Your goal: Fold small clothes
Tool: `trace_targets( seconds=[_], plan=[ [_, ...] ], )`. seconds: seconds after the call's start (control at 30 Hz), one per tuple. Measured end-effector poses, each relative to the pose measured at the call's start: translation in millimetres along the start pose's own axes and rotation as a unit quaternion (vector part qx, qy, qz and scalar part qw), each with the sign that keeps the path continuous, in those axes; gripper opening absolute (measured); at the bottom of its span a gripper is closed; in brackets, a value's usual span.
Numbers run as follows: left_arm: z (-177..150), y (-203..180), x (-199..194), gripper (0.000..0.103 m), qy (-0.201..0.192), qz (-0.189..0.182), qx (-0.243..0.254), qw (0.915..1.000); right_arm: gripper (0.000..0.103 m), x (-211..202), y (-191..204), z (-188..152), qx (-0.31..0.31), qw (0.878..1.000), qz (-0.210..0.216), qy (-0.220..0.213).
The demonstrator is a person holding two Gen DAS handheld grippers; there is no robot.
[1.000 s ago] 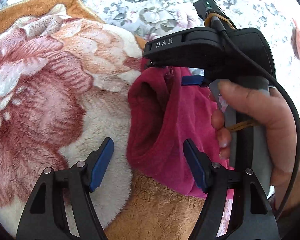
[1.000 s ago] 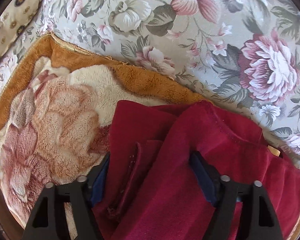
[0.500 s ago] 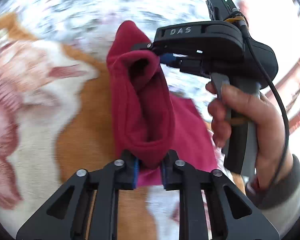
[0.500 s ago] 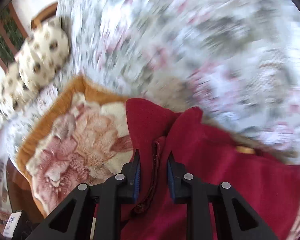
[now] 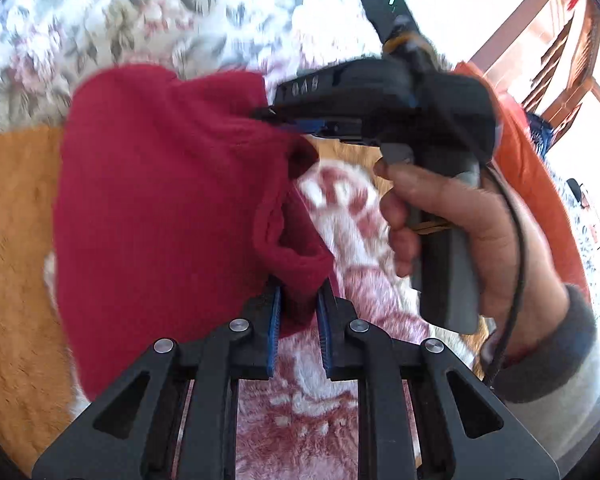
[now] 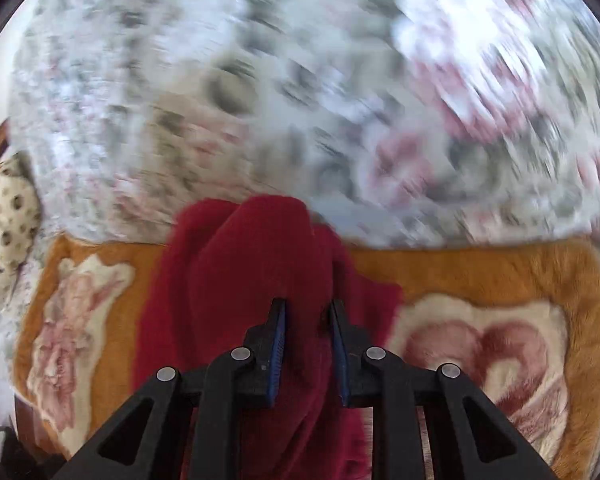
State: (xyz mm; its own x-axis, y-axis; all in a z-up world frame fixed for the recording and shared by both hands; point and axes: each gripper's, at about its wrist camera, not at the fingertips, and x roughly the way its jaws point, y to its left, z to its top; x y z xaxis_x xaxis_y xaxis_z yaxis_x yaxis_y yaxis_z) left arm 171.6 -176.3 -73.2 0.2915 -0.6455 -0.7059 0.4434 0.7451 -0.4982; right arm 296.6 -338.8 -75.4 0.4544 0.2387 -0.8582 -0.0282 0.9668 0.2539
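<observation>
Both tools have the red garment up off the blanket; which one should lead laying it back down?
Probably left tool: it pinches the red garment at its lower edge, nearer the blanket. Right tool grips the top.

Plush blanket (image 6: 480, 272) on floral bedspread (image 6: 260, 80).

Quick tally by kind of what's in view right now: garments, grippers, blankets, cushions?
Red garment: 1
Grippers: 2, left gripper and right gripper, both clamped on the garment
Plush blanket: 1
Spotted cushion: 1
Floral bedspread: 1
Total: 6
</observation>
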Motion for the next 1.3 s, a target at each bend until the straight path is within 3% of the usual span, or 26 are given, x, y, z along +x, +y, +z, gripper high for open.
trace_targets(
  seconds=[0.03,0.1,0.17,0.2,0.23,0.3,0.37,0.47,0.53,0.6,0.7,0.83,1.03,1.3],
  plan=[
    [0,-1,-4,0.015,0.0,-0.001,0.007,1.0,0.017,6,-12,-5,0.012,1.0,-0.007,0.004],
    [7,2,-15,0.015,0.001,0.007,0.022,0.9997,0.018,3,-33,-10,0.059,0.997,0.04,-0.001],
    [1,-1,-36,0.025,0.001,0.015,0.027,0.9995,0.022,-13,-48,-14,0.104,0.991,0.08,-0.014],
    [-3,-4,-50,0.037,-0.009,0.015,0.028,0.9995,0.033,-21,-50,-16,0.113,0.989,0.094,-0.022],
    [-6,-3,-63,0.052,-0.026,0.021,0.028,0.9991,0.051,-30,-51,-18,0.118,0.987,0.106,-0.03],
    [-5,-1,-80,0.063,-0.062,0.053,0.027,0.9963,0.06,-43,-43,-23,0.123,0.983,0.13,-0.038],
    [-1,8,-83,0.063,-0.079,0.086,0.028,0.9928,0.06,-42,-30,-26,0.123,0.981,0.149,-0.026],
    [0,19,-71,0.063,-0.066,0.135,0.025,0.9883,0.059,-34,-6,-32,0.091,0.984,0.15,-0.011],
    [-3,27,-58,0.063,-0.052,0.15,0.028,0.9869,0.047,-30,11,-39,0.032,0.996,0.081,-0.011],
    [-13,33,-47,0.063,-0.029,0.163,0.03,0.9857,0.047,-21,15,-52,-0.004,1.0,0.013,0.014],
    [-30,37,-25,0.063,-0.002,0.173,0.035,0.9842,0.047,-12,4,-67,-0.006,1.0,-0.001,0.028],
    [-35,32,-26,0.063,-0.013,0.192,0.048,0.9801,0.047,-21,-12,-74,0.047,0.998,0.048,0.017],
    [-34,28,-33,0.063,-0.022,0.199,0.049,0.9785,0.05,-74,-9,-96,0.082,0.985,0.148,-0.021],
    [-38,27,-38,0.063,-0.024,0.21,0.047,0.9764,0.051,-67,16,-125,0.06,0.986,0.156,0.014]
  ],
)
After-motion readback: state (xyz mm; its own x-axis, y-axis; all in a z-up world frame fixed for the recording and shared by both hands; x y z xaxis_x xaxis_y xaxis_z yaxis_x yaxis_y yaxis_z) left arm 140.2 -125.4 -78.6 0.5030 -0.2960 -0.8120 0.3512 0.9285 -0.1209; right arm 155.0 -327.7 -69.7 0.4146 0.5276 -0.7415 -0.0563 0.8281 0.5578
